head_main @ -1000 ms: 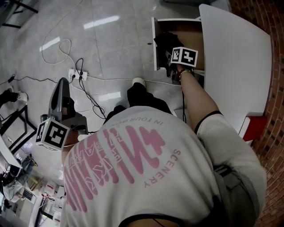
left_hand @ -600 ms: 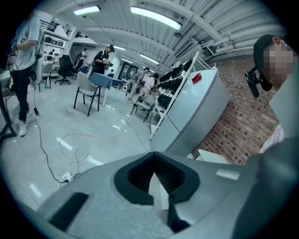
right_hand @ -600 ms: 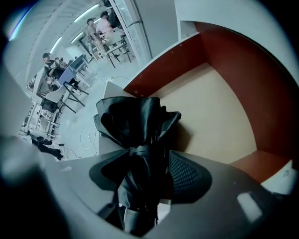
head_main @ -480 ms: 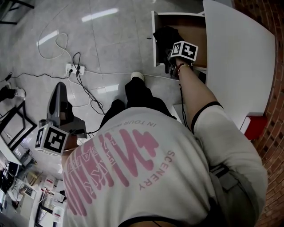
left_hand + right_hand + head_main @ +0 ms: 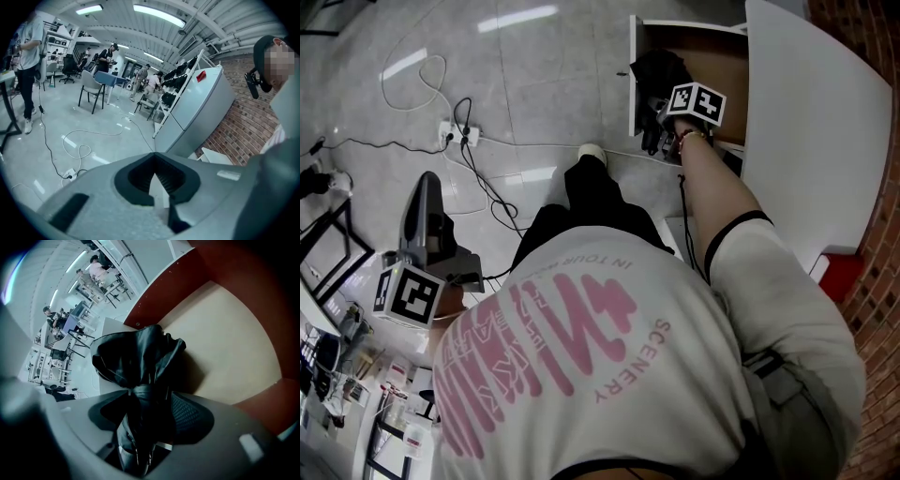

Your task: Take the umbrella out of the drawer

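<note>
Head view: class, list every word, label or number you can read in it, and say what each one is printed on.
"IN TOUR WORLD": small pink print, seen upside down, on the back of the person's white T-shirt.
"SCENERY": small pink curved print on the same T-shirt.
Large pink block lettering on the T-shirt: too stylised to read.
Marker cubes: black-and-white square patterns only, no words.
</note>
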Demonstrator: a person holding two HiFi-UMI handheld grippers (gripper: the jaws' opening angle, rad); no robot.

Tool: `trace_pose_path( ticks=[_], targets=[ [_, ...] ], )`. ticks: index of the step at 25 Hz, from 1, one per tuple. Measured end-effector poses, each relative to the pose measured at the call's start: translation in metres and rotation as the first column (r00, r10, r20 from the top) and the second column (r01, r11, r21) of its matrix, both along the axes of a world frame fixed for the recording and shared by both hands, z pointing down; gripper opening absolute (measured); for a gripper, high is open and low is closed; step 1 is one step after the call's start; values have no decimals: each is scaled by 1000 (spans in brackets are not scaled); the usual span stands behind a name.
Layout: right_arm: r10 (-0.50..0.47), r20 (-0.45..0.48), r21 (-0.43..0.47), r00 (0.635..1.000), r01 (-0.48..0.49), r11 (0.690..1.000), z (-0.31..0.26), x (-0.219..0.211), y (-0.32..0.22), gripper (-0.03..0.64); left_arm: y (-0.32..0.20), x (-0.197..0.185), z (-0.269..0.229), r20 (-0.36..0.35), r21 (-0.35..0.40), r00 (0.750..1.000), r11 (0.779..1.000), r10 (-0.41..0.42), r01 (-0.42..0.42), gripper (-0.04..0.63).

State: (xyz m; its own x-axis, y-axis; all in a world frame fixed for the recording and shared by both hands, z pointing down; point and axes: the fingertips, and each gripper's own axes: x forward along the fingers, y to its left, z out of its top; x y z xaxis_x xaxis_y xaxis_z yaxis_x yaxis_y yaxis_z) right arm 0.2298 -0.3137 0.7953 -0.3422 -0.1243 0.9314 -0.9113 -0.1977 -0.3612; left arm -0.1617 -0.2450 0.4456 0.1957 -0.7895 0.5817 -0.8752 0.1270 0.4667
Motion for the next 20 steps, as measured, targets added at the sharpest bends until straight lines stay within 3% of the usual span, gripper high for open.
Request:
trace_pose_path(
  ticks=[5,11,13,16,20],
  targets=[
    [-31,17,11,999,31,999,0,-9,-2,274,5,-7,-2,6,-6,1000,1000,-20,20,5],
    [54,49,-35,997,-52,998,8,-11,-2,272,8,-10,0,16,-12,1000,1000,-25,25,5],
    [68,22,-53,997,-67,996,12,-13,-2,314,8,-10,2,16,-17,1000,1000,-21,21,5],
    [84,-36,-60,996,-86,994,17,-11,0,295,6,-8,4,18,-23,1000,1000,-13,13,5],
    [103,-48,-55,994,-106,993,18,-11,-2,290,5,-11,6,23,-28,1000,1000,-9,9,5]
  ],
)
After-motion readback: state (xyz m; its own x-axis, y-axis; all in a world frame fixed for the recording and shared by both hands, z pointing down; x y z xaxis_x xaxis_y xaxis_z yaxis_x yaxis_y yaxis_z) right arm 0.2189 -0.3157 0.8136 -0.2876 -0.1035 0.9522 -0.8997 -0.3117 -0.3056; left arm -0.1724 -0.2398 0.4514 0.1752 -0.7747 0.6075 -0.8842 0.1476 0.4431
